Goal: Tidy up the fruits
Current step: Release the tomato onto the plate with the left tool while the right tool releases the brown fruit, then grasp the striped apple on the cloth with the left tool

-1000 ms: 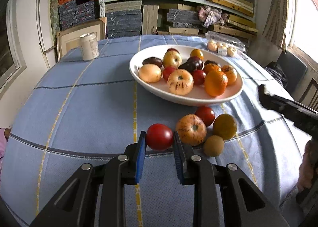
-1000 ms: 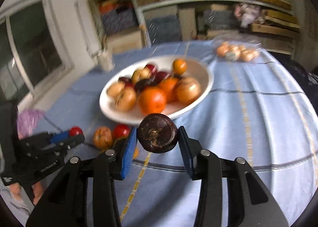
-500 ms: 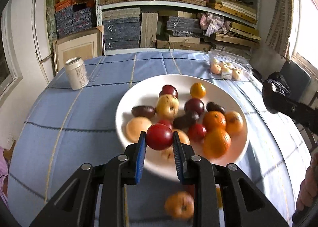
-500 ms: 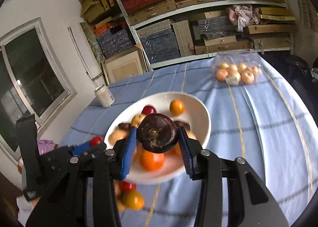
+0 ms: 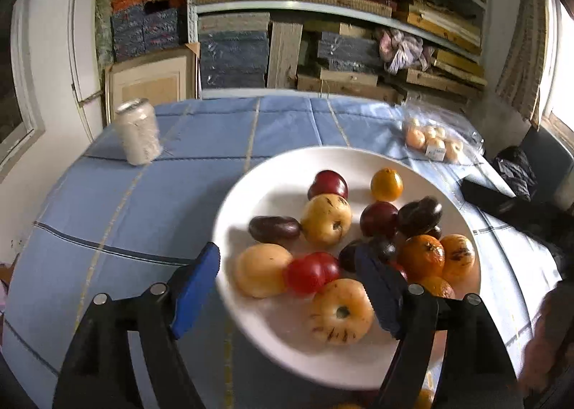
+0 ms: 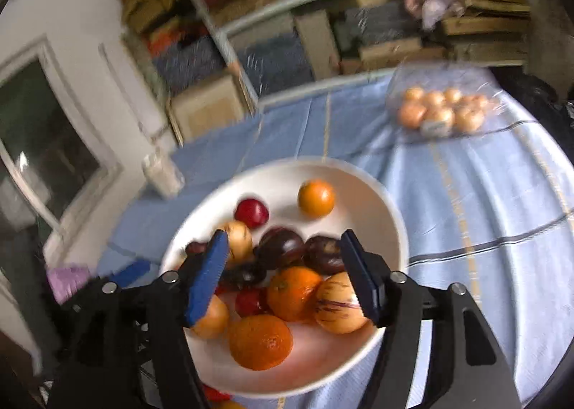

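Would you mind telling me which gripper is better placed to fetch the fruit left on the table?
Probably the left gripper: open, with a loose fruit just beneath its fingers by the plate. For the right gripper, also open, it lies off to its left.

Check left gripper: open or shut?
Open. The left gripper has its blue pads spread wide with nothing between them; the red fruit lies in the white bowl below.
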A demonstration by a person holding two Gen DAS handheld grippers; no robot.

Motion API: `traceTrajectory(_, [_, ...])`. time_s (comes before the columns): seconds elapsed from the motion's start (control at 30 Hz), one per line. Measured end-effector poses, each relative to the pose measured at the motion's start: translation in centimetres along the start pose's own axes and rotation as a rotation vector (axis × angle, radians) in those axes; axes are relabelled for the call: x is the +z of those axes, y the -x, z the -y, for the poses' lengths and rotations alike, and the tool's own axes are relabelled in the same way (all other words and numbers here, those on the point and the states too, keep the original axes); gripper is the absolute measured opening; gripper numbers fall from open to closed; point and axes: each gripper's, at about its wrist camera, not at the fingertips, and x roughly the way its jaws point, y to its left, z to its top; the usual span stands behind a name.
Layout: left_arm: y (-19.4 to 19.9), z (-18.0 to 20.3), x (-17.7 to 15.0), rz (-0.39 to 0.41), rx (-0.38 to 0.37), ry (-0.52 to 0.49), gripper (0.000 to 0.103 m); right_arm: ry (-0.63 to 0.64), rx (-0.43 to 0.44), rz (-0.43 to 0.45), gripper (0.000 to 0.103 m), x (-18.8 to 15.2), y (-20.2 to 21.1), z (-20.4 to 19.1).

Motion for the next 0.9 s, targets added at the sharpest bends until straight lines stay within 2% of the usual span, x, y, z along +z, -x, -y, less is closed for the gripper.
traceTrajectory(0.07, [1.3, -0.6, -0.2, 0.016, 0.002, 0.013, 0.08, -0.006, 0.009, 0.056, 0.073, -0.1, 2.4, 0.0])
traceTrajectory(0.13, [2.7, -1.5, -1.0, 0.035, 0.015, 0.037, 0.087, -0.017, 0.014, 0.102, 0.084, -1.2, 4.7, 0.2])
traceTrajectory(0.17, [3.5, -2.0, -1.7, 0.043, 0.031, 0.05, 0.089, -0.013, 0.008, 0.117, 0.086, -2.0, 5.5, 0.3])
traceTrajectory(0.23, [4.6, -2.7, -3.3, 0.044, 0.063, 0.065, 0.093, 0.01, -0.037, 0.134, 0.087, -4.4, 6.8, 0.6])
traceTrajectory(0.37, [6.1, -3.2, -6.5, 0.01, 0.156, 0.052, 0.093, 0.056, -0.087, 0.062, 0.087, -8.0, 7.2, 0.7])
traceTrajectory(0.4, [6.5, -3.1, -7.1, 0.008, 0.165, 0.049, 0.093, 0.08, -0.093, 0.069, 0.087, -8.6, 7.7, 0.2])
traceTrajectory(0.47, [7.6, -3.0, -8.4, 0.017, 0.17, 0.04, 0.094, 0.131, -0.117, 0.103, 0.088, -9.5, 8.6, -0.5])
traceTrajectory(0.53, [8.2, -2.6, -9.5, 0.017, 0.181, 0.015, 0.096, 0.154, -0.143, 0.14, 0.096, -10.1, 9.4, -0.8])
traceTrajectory(0.57, [8.3, -2.3, -9.9, 0.017, 0.186, -0.001, 0.096, 0.155, -0.153, 0.152, 0.097, -10.5, 9.7, -0.8])
traceTrajectory(0.9, [7.7, 0.5, -10.6, 0.027, 0.151, -0.11, 0.097, 0.124, -0.162, 0.126, 0.097, -10.9, 9.6, -0.1])
